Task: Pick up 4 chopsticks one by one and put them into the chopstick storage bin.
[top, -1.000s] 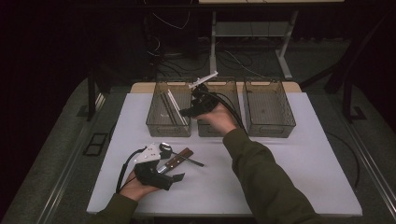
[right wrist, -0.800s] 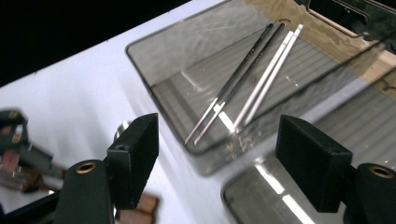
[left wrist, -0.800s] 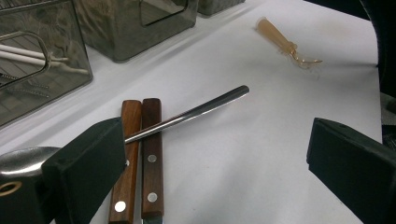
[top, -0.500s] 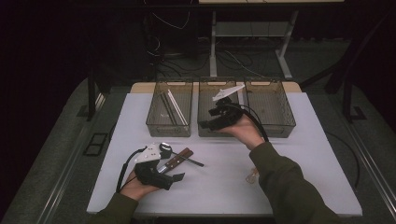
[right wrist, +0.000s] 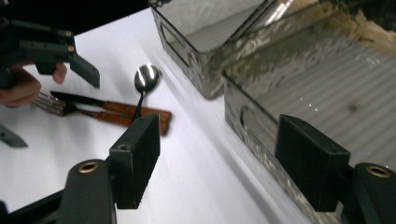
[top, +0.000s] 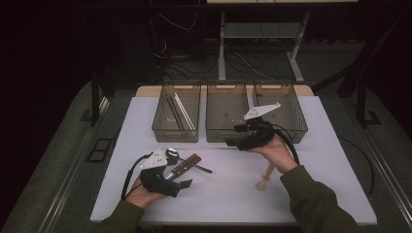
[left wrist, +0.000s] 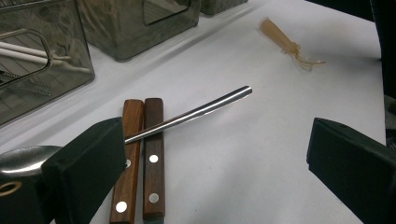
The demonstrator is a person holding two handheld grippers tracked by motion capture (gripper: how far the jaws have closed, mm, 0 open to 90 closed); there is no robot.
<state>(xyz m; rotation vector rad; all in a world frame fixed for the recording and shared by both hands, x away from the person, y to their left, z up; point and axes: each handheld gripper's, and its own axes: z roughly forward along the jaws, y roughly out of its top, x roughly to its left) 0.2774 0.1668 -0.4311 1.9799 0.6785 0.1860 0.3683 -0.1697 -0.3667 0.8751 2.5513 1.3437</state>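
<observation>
Spoon (left wrist: 187,114) lies across two wooden-handled utensils (left wrist: 140,158).

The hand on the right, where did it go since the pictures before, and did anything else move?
The right gripper, jaws open and empty, slid from over the left bin across to the front of the middle bin, coming a bit lower. The left gripper stayed put, open beside the spoon and the wooden handles. The small wooden spoon kept its place too.
</observation>
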